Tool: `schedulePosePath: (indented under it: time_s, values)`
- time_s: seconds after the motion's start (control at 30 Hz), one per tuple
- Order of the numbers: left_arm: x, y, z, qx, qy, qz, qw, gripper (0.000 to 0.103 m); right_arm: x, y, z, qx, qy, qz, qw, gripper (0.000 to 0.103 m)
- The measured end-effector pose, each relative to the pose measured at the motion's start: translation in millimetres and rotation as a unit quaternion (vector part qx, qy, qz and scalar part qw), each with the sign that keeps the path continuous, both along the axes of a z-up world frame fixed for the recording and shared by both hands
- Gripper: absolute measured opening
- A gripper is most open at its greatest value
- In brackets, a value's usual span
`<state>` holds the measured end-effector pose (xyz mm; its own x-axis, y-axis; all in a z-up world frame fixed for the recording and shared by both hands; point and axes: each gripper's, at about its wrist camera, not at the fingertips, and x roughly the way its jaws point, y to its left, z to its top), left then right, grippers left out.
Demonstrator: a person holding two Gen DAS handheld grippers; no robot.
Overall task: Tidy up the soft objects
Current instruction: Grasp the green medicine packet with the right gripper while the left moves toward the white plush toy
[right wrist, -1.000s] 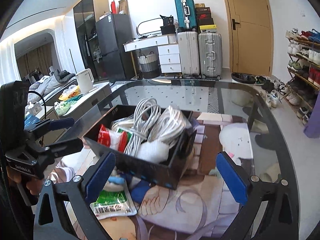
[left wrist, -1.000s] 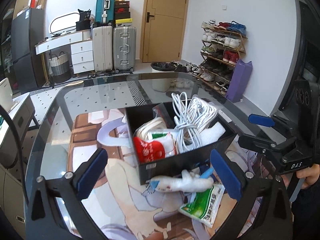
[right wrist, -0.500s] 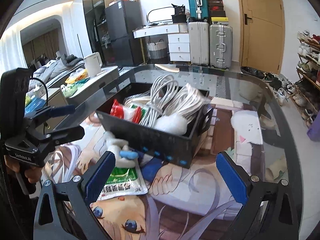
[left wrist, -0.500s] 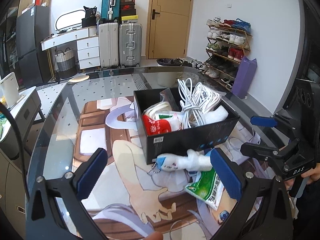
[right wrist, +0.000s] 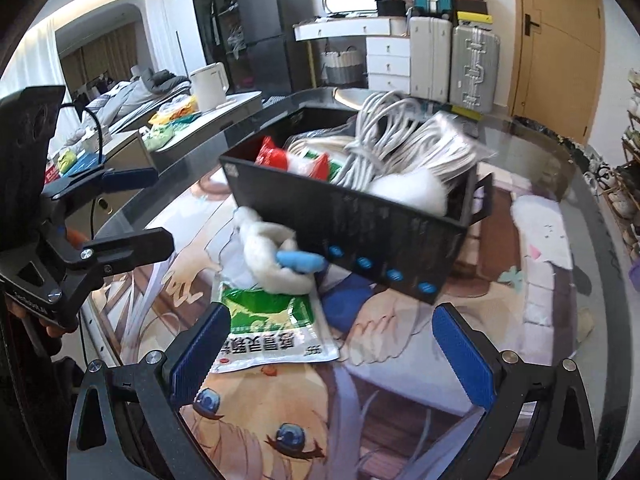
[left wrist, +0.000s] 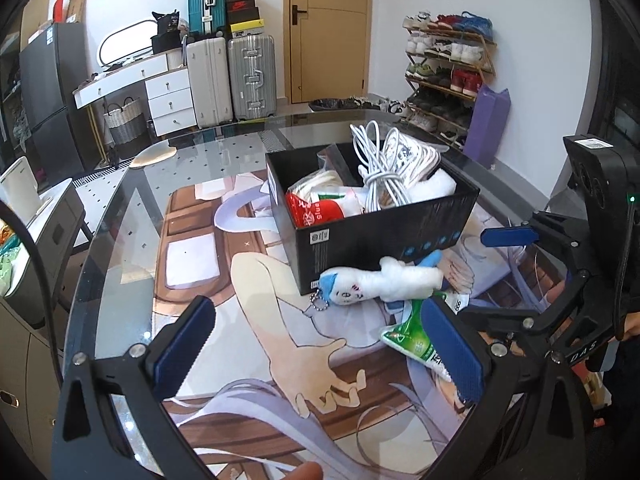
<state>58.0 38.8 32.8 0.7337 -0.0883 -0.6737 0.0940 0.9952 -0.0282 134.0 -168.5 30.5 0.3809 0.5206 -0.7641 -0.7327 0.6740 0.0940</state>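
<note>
A black box (left wrist: 384,232) (right wrist: 360,224) on the glass table holds white coiled cables (left wrist: 384,160) (right wrist: 400,140), a red and white packet (left wrist: 316,210) and white soft pieces. A white plush toy with blue tips (left wrist: 376,282) (right wrist: 276,252) lies against the box's near side. A green and white packet (left wrist: 416,344) (right wrist: 272,328) lies beside it. My left gripper (left wrist: 316,350) is open above the mat, near the toy. My right gripper (right wrist: 332,354) is open, its left pad over the packet's edge. Neither holds anything.
A printed mat (left wrist: 248,280) covers the glass table (left wrist: 120,216), whose curved edge runs on the left. Suitcases (left wrist: 230,76), a white dresser, a door and a shoe rack (left wrist: 448,68) stand behind. A kettle (right wrist: 210,88) sits on a side cabinet.
Both grippers have pulled back from the box and dropped lower toward the mat. The toy and the green packet now show more fully in both views. Both stay open.
</note>
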Motion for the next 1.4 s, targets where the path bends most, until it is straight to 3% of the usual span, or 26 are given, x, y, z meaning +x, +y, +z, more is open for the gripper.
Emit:
schedulePosePath:
  time_s: [0.37, 0.57, 0.93, 1.2, 1.4]
  values:
    - [0.2, 13.0, -2.6, -0.003, 0.011, 0.005, 0.9999, 0.103, -11.7, 30.8, -26.5, -0.021, 0.030, 0.036, 0.999, 0.102]
    - [1.9, 15.5, -4.8, -0.004, 0.014, 0.009, 0.9999, 0.103, -21.4, 51.9, -32.7, -0.054, 0.005, 0.043, 0.998, 0.102]
    - [5.4, 18.9, -11.3, -0.006, 0.024, 0.015, 0.9996, 0.103, -9.3, 61.0, -35.0, -0.063, -0.004, 0.030, 0.998, 0.101]
    - [6.1, 22.9, -11.5, -0.011, 0.026, 0.021, 0.9994, 0.103, -16.2, 50.4, -29.6, -0.052, -0.015, 0.051, 0.997, 0.070]
    - [6.3, 24.1, -11.3, -0.012, 0.026, 0.022, 0.9993, 0.103, -17.3, 43.5, -29.1, -0.050, -0.015, 0.064, 0.997, 0.057]
